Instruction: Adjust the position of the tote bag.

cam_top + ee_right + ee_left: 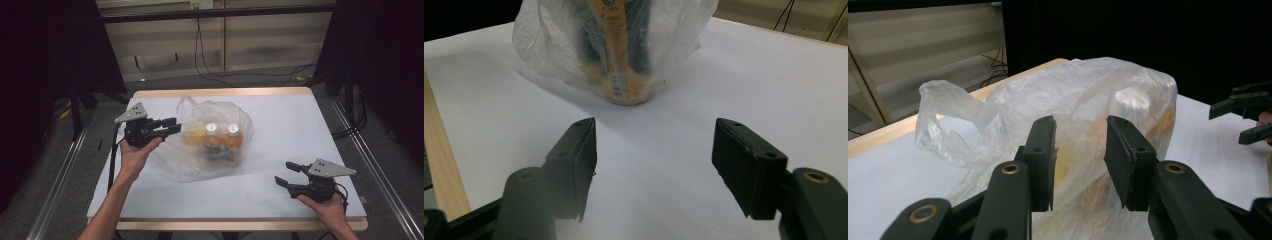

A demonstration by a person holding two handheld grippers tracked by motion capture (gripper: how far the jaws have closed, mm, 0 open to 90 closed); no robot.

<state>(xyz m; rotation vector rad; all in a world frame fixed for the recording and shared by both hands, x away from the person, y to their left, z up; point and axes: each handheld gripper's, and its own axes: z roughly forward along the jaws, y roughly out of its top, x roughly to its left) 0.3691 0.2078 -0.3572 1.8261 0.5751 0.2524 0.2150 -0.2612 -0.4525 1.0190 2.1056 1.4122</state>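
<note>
Translucent white plastic bag point(210, 137) holding two capped bottles point(222, 136) is sitting mid-counter point(280, 120); left tool point(170, 126) is hovering beside it. Left gripper view: narrowed jaws gripping nothing. Right gripper view: right tool point(654, 165) is gaping wide, empty, apart.

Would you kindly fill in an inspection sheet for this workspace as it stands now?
Surface: white table with a wooden edge, level and bare around the bag.
Job's things: thin clear plastic bag mid-table, with two white-capped bottles upright inside; a bag handle sticks up at its far left.
Clutter: nothing seen.
Grippers: left gripper beside the bag's left side, jaws apart with bag film just ahead of them, no grip visible; right gripper open near the table's front right, clear of the bag.
Cables: black cables hang down the back wall and run along the floor.
Surroundings: dark curtains at both sides, pale wall behind.
</note>
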